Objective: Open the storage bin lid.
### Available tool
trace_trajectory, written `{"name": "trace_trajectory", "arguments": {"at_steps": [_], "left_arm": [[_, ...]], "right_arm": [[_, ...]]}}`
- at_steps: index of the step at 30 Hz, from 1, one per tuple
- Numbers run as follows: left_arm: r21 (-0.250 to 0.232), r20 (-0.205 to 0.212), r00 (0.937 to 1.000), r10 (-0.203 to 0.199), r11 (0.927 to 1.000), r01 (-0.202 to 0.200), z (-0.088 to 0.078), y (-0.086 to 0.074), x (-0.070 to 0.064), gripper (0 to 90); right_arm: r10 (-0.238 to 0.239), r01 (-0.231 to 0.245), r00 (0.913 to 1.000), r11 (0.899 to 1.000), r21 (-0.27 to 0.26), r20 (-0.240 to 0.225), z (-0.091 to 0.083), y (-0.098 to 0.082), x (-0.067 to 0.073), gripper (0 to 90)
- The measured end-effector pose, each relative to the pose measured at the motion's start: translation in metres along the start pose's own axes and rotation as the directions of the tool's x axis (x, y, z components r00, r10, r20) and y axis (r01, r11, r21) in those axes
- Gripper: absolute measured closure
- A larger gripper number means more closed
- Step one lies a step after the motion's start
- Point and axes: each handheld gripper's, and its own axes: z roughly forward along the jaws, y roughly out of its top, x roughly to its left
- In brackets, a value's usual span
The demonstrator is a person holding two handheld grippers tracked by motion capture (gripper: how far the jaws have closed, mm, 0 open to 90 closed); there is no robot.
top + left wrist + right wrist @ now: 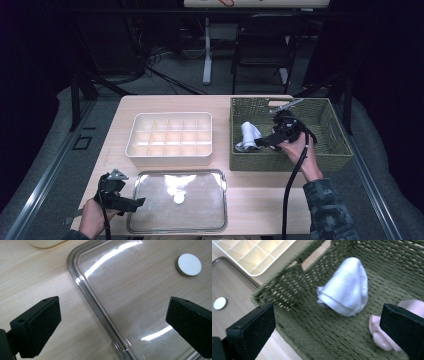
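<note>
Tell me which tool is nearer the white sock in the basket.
Right. The right tool is inside the green basket, open, just beside the white sock. The left tool is across the table at the near-left corner of the metal tray.

White sock (348,290): lay rumpled and folded over on the floor of the green woven basket (294,287), near its left wall.
Pink sock (384,332): lay bunched just beside the white one, apart from it, partly hidden by a jaw.
</note>
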Motion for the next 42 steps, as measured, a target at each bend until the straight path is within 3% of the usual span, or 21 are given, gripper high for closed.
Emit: {"name": "trace_trajectory", "arguments": {"at_steps": [11, 23, 30, 32, 34, 41, 42], "left_arm": [[0.008, -0.006, 0.9999, 0.009, 0.9999, -0.009, 0.001, 0.001, -0.001, 0.0], [0.012, -0.007, 1.0, 0.007, 0.9999, -0.007, 0.002, 0.001, -0.001, 0.0], [0.021, -0.01, 0.9999, 0.0, 0.9998, 0.0, 0.002, 0.001, -0.001, 0.0], [0.029, -0.012, 0.9999, 0.002, 0.9996, -0.002, 0.003, 0.001, -0.001, 0.0], [0.027, -0.012, 0.9999, 0.003, 0.9996, -0.003, 0.003, 0.001, -0.001, 0.0], [0.027, -0.012, 0.9999, 0.002, 0.9996, -0.002, 0.004, 0.002, -0.001, 0.0], [0.03, -0.014, 0.9999, 0.005, 0.9995, -0.005, 0.004, 0.002, -0.001, 0.0]], "right_arm": [[0.051, -0.053, 0.997, 0.998, 0.044, 0.059, -0.002, 0.0, -0.035, 0.0], [0.116, -0.123, 0.9858, 0.991, 0.049, 0.122, -0.01, -0.005, -0.071, 0.0], [0.17, -0.188, 0.966, 0.979, 0.08, 0.195, -0.01, -0.013, -0.098, 0.0], [0.174, -0.203, 0.9594, 0.972, 0.116, 0.222, -0.009, -0.014, -0.107, 0.1], [0.184, -0.218, 0.9526, 0.969, 0.119, 0.242, -0.009, -0.016, -0.114, 4.2], [0.222, -0.282, 0.9282, 0.943, 0.176, 0.299, 0.006, -0.022, -0.135, 10.9], [0.217, -0.282, 0.9286, 0.94, 0.192, 0.301, 0.008, -0.022, -0.138, 12.2]]}}
